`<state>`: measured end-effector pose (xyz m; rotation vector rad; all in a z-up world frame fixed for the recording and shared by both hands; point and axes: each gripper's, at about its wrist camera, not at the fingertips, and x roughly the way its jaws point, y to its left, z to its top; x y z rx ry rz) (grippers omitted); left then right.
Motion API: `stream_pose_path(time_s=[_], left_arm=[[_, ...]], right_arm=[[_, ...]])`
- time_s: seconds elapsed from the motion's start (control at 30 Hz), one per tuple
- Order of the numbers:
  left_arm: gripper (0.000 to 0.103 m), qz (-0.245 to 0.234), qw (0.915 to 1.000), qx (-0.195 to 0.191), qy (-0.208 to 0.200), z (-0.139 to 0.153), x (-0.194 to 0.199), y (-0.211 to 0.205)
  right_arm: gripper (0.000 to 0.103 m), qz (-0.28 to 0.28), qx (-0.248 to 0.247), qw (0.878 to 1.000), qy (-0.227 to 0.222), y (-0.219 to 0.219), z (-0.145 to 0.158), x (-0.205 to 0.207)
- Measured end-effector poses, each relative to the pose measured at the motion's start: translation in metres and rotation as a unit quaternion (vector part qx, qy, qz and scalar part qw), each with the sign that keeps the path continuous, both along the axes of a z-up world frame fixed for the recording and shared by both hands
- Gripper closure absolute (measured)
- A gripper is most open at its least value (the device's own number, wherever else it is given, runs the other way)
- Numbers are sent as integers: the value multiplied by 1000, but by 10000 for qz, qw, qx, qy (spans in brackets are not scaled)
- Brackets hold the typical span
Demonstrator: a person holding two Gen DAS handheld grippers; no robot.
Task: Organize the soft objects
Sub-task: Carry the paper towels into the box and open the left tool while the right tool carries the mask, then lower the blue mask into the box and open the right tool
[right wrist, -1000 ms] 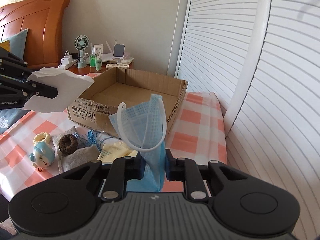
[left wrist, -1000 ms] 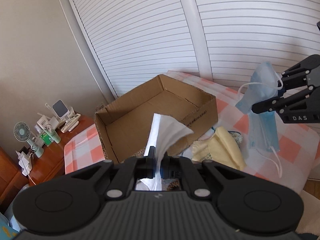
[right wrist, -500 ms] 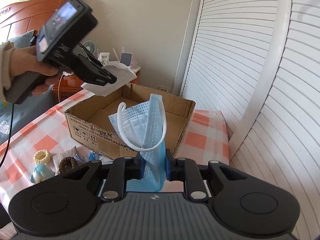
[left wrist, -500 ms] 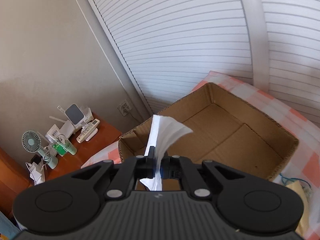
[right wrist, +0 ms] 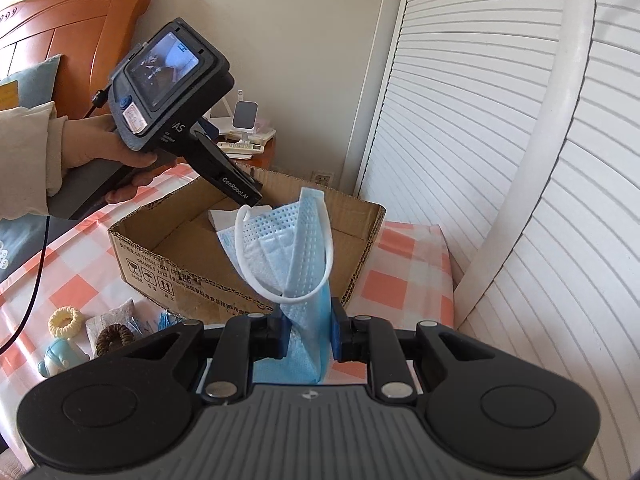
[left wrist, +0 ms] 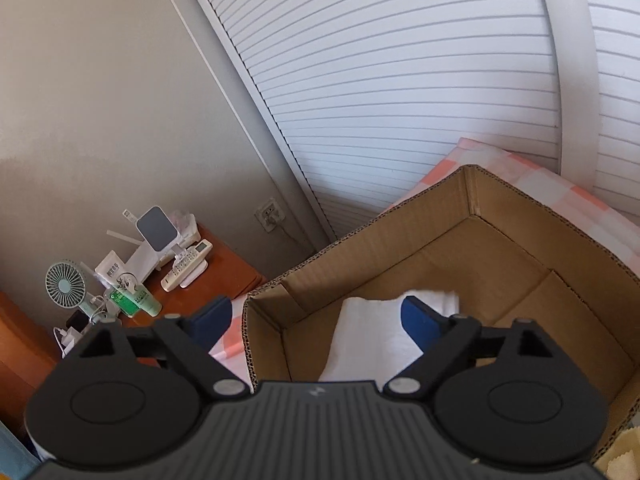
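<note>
Risk: blue mask (right wrist: 294,256), pinched in right gripper (right wrist: 307,334) at lower centre of the right wrist view, sits short of cardboard box (right wrist: 168,268); its loose ear loop may snag the rim. Left gripper (left wrist: 316,320) is spread wide over the box; white tissue (left wrist: 376,340) lies inside. Checked tablecloth (right wrist: 404,284) covers the surface; louvred doors (left wrist: 400,80) fill the upper right.

Cardboard box (left wrist: 500,240) brown; cloth (left wrist: 376,336) inside white. Face mask (right wrist: 296,248) light blue, white loops. Tablecloth (right wrist: 404,280) orange-white check. Grippers black, blue pads (left wrist: 416,316).
</note>
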<state>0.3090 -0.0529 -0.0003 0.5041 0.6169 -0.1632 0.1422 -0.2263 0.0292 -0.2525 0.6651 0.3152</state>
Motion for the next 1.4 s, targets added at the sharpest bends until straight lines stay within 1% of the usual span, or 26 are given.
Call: stream_pose_path(time_s=[0.07, 0.2, 0.27, 0.33, 0.43, 0.57, 0.67, 0.73, 0.87, 0.97, 1.07, 1.13, 1.17, 1.2, 1.23, 1.27, 1.3, 1.33, 1.4], left_arm=[[12, -104, 9999, -66, -14, 6, -10, 0], [11, -191, 9990, -401, -47, 24, -34, 8], [10, -236, 9979, -595, -119, 35, -55, 15], [6, -216, 9964, -795, -180, 46, -77, 25], [4, -131, 9942, -1048, -217, 56, -115, 40], [3, -12, 9912, -1309, -196, 58, -161, 56], [3, 196, 9864, -1604, -290, 53, -189, 68], [2, 373, 9824, -1780, -428, 48, -206, 75], [2, 549, 9801, -1836, -511, 40, -225, 79], [2, 706, 9815, -1695, -550, 35, -232, 79], [2, 734, 9829, -1596, -551, 30, -236, 78], [2, 718, 9836, -1559, -549, 28, -237, 77], [2, 714, 9839, -1551, -524, 27, -237, 76], [2, 712, 9841, -1549, -501, 27, -236, 76], [2, 694, 9842, -1556, -489, 26, -236, 76], [2, 677, 9842, -1567, -477, 25, -236, 76], [2, 673, 9841, -1576, -456, 24, -235, 76], [2, 681, 9841, -1578, -440, 23, -235, 77], [2, 704, 9840, -1576, -431, 22, -234, 79]], right_arm=[[80, -3, 2, 10000, -10, 1, 2, 2], [80, 9, 21, 10000, -40, 5, 7, 5], [80, 27, -2, 10000, -77, 8, 11, 8], [80, 27, -22, 9999, -115, 11, 14, 12], [80, 21, 29, 9999, -128, 14, 20, 22], [80, -4, 31, 9999, -107, 20, 26, 44], [80, -51, -83, 9999, -48, 29, 26, 67], [80, -65, -199, 9998, 23, 36, 23, 85], [80, -141, -405, 9987, 286, 48, 9, 126], [80, -195, -576, 9969, 498, 56, -4, 156], [80, -274, -634, 9950, 719, 62, -16, 186], [76, -316, -629, 9947, 747, 66, -23, 201], [71, -341, -650, 9945, 745, 68, -25, 206], [55, -417, -703, 9939, 736, 69, -28, 211], [42, -493, -746, 9933, 728, 70, -30, 215], [18, -540, -746, 9933, 704, 70, -31, 217], [4, -564, -694, 9940, 625, 69, -31, 217], [1, -564, -621, 9950, 534, 67, -30, 215], [0, -505, -470, 9963, 522, 64, -27, 209]])
